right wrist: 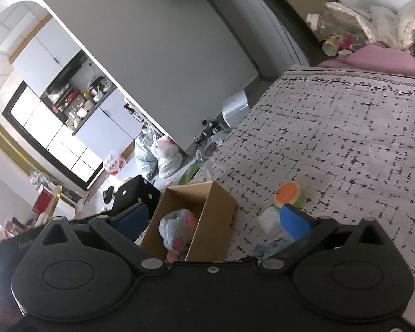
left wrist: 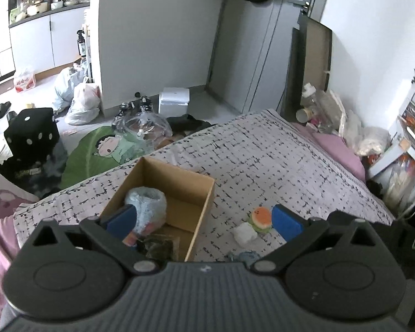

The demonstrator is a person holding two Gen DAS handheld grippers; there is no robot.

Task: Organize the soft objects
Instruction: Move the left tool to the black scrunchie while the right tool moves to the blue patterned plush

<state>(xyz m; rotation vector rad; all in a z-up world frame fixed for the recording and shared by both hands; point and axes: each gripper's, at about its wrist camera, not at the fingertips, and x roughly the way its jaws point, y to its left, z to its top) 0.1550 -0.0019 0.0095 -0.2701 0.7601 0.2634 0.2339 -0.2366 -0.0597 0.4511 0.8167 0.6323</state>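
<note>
In the cardboard box [left wrist: 177, 191] — blue plush [left wrist: 146, 210], upright.

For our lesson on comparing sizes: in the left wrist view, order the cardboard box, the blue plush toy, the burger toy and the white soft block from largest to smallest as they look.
1. cardboard box
2. blue plush toy
3. burger toy and white soft block: look alike, not ranked.

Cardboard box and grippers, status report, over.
Left gripper and right gripper open, empty. Blue plush in cardboard box. Burger plush and white soft block on bedspread. Nothing in the way.
</note>
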